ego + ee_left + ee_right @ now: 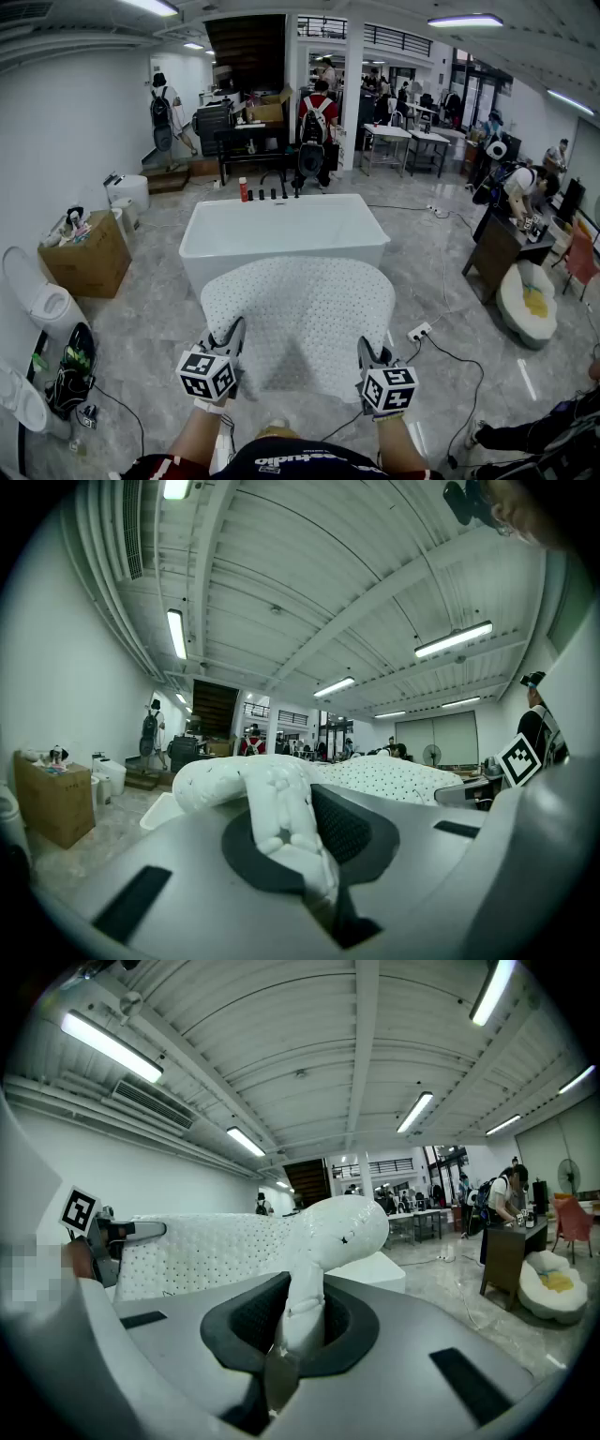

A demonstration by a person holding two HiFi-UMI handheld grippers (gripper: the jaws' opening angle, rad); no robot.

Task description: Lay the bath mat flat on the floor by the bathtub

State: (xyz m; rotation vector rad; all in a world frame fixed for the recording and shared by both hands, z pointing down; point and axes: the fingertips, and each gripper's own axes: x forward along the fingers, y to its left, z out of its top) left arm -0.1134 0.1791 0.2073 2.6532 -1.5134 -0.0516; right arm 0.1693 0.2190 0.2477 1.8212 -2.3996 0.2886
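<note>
The bath mat (300, 305) is not down yet; it is spread in the air with each near corner pinched. The left gripper (232, 336) has its jaws clamped on a bunched fold of one corner, and the right gripper (367, 352) is narrowed onto the other. Beyond the fingertips the mat stretches toward the bathtub (281, 234). What seems left is to lower it onto the floor (155, 314) and let go.

The floor (159, 319) is glossy grey, marble-patterned tile. A white bathtub (281, 246) stands on it at the middle. A cardboard box (92, 267) and a white toilet (49, 302) sit to the left, and a white power strip (419, 331) with a black cable lies to the right.
</note>
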